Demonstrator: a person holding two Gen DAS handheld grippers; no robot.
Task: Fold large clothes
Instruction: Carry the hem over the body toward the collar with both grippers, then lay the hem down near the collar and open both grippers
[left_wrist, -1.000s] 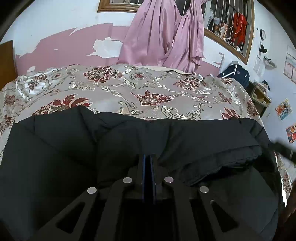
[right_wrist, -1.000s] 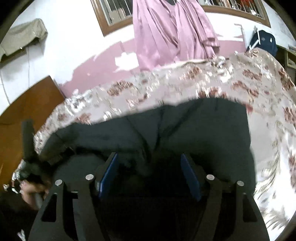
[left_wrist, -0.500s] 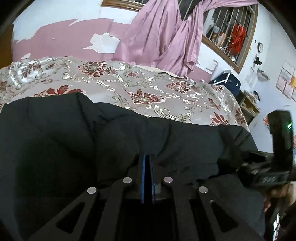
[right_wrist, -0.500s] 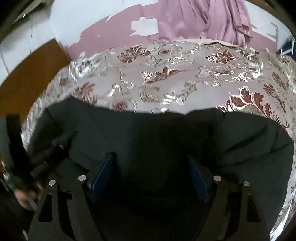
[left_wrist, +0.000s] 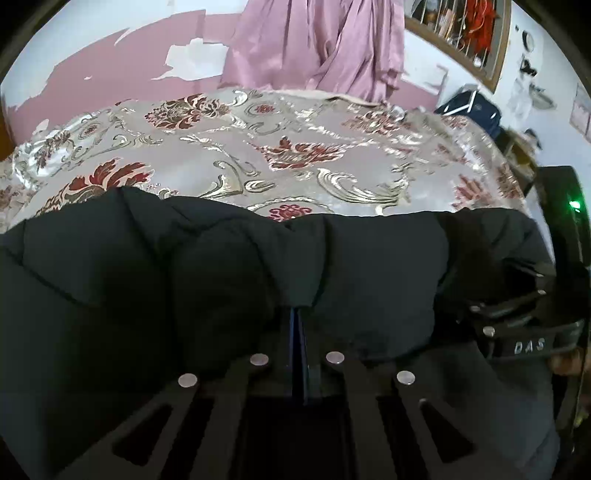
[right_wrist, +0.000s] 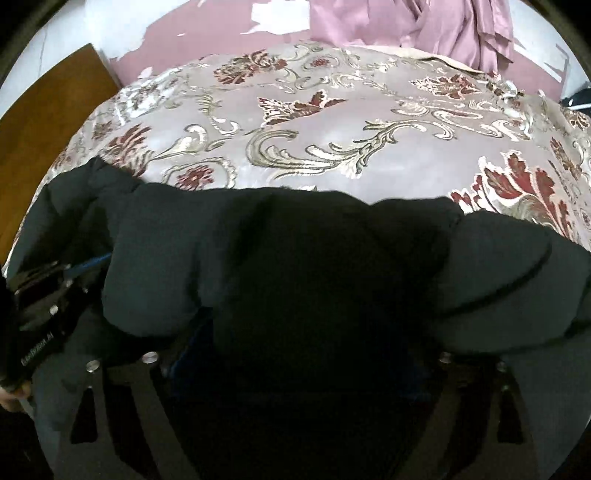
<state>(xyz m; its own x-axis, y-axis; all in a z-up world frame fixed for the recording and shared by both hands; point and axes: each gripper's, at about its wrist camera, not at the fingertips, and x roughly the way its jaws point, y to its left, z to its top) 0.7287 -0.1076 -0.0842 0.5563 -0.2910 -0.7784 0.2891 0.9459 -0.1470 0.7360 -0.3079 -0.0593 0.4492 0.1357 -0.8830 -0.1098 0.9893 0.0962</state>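
Two fisheye views looked across a bed (left_wrist: 229, 147) covered by a shiny pale spread patterned with red flowers and gold scrolls, set against a wall of peeling pink and white paint (left_wrist: 110, 74). Pink satin curtains (left_wrist: 317, 40) hung behind the bed under a wood-framed barred window (left_wrist: 461, 33), a dark blue bag (left_wrist: 469, 107) stood at the far right corner of the bed, and a brown wooden panel (right_wrist: 40, 110) showed at the left edge of the right wrist view. A large black padded jacket (left_wrist: 129, 280) lay across the near part of the bed, bunched into thick folds that filled the lower half of both views and hid most of the tool fronts. The left hand-held gripper (left_wrist: 299, 332) had its blue-padded fingers (left_wrist: 295, 354) pressed together, with a fold of the jacket pinched at their tips. The right hand-held gripper (right_wrist: 295, 350) pointed into the jacket with its fingers spread wide, the bulk of the cloth (right_wrist: 314, 277) mounded between and over them; its fingertips were buried, so whether they pressed the fabric could not be told. Each tool showed at the edge of the other's view, side by side along the jacket's near edge.
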